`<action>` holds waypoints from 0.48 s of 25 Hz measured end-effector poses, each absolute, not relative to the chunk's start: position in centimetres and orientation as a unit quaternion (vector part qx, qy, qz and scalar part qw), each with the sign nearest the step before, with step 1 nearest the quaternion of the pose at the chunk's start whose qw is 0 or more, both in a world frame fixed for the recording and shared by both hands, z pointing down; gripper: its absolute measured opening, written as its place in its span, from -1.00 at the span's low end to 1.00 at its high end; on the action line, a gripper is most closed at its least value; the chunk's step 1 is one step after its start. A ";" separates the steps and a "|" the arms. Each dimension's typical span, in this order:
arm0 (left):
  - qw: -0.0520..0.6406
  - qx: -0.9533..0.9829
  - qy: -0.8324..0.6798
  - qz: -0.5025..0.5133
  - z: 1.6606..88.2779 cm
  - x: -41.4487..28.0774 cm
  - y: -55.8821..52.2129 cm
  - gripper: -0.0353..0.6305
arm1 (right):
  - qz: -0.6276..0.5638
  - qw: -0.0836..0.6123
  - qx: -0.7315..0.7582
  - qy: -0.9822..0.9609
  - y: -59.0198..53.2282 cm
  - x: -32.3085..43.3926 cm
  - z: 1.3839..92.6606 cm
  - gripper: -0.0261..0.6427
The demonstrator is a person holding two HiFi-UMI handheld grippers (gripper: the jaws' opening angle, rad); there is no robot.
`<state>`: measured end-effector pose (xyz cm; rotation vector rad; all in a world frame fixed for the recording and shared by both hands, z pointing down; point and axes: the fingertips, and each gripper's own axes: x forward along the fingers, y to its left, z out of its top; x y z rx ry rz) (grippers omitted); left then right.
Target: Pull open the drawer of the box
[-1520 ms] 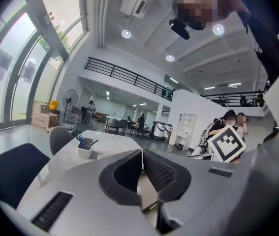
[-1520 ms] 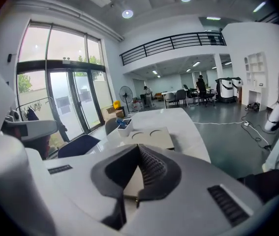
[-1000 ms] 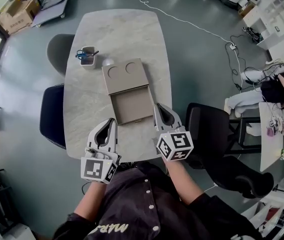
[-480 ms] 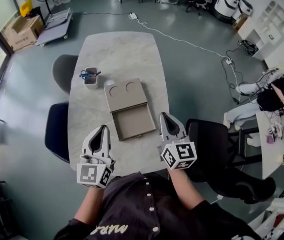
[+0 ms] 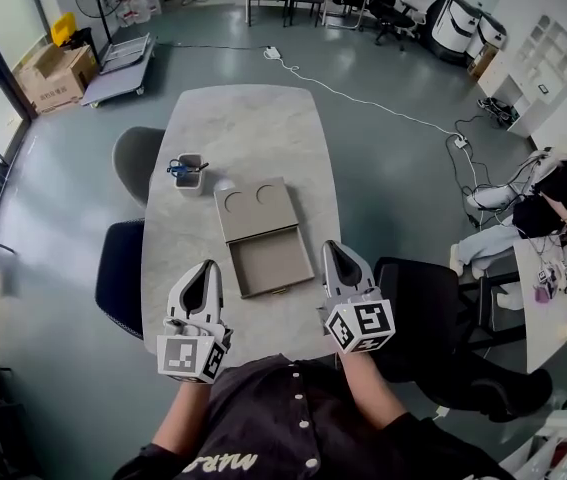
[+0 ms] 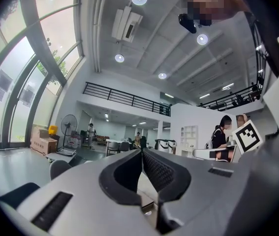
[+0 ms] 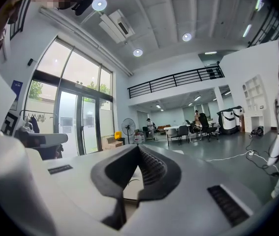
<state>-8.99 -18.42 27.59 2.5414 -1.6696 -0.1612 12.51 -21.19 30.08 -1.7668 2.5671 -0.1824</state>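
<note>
A flat tan box [image 5: 253, 209] lies mid-table in the head view, its lid showing two round marks. Its drawer [image 5: 271, 261] stands pulled out toward me, open and empty. My left gripper [image 5: 198, 278] is held up near the table's front edge, left of the drawer, jaws shut on nothing. My right gripper [image 5: 338, 256] is raised to the right of the drawer, also shut and empty. Both gripper views tilt upward at the hall, with the left gripper [image 6: 141, 151] and the right gripper [image 7: 138, 148] showing pads closed together.
A small white cup [image 5: 189, 173] with blue-handled scissors stands at the table's [image 5: 253, 128] left side, a little white object beside the box. Dark chairs sit at the left [image 5: 121, 273] and right [image 5: 418, 308] of the table. A cable crosses the floor behind.
Both grippers have drawn back from the drawer toward me and risen. The head view has pulled up and back, so the table looks smaller. The drawer stays open.
</note>
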 end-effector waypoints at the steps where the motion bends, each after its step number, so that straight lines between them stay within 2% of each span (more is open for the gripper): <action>1: 0.048 0.833 -0.548 -0.052 27.6 -9.0 -18.4 -0.84 | -0.053 0.008 -0.563 0.824 -21.1 12.4 30.0 -0.93; 12: 0.046 0.832 -0.550 -0.046 27.6 -8.6 -18.0 -0.84 | -0.048 -0.015 -0.544 0.838 -20.9 11.0 30.0 -0.93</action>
